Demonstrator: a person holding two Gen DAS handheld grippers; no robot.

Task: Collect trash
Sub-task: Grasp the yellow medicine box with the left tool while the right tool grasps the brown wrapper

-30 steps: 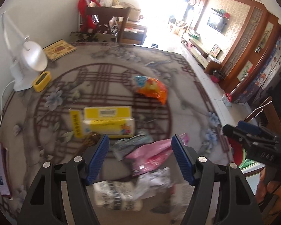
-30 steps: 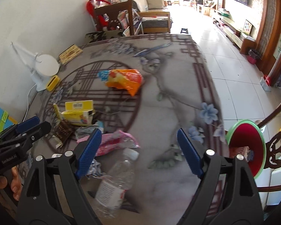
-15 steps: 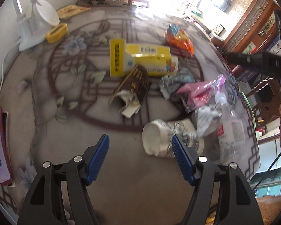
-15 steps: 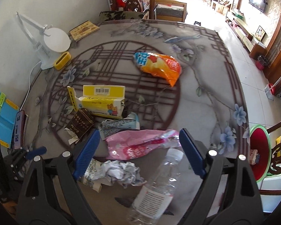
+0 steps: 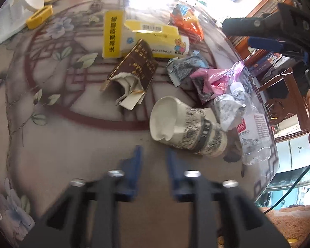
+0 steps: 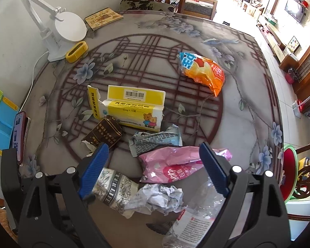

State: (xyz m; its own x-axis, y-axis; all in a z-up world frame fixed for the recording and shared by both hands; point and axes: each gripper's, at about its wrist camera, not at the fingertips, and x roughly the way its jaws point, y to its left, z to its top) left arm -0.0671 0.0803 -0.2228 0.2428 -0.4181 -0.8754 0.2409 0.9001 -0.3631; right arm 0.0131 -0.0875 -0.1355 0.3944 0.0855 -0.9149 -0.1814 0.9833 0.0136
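Note:
Trash lies in a heap on the patterned table. A crushed paper cup (image 5: 186,130) lies on its side just ahead and right of my left gripper (image 5: 153,155), whose jaws are closing with nothing between them. Beyond the cup are a brown pack (image 5: 136,66), a yellow box (image 5: 150,35), a pink wrapper (image 5: 215,78) and a clear bottle (image 5: 254,132). My right gripper (image 6: 154,145) hangs above the pink wrapper (image 6: 175,165) and crumpled paper (image 6: 161,196). Its jaws are opening and grip nothing. An orange snack bag (image 6: 204,70) lies apart, farther back.
A white desk lamp (image 6: 66,26), a yellow holder (image 6: 76,51) and a book (image 6: 103,18) stand at the far left. A phone (image 6: 19,136) lies at the left edge. A red stool (image 6: 289,169) sits past the table's right edge.
My left gripper has sunk toward the table near the cup, and its jaws have narrowed sharply. My right gripper has shifted over the heap and tipped further down.

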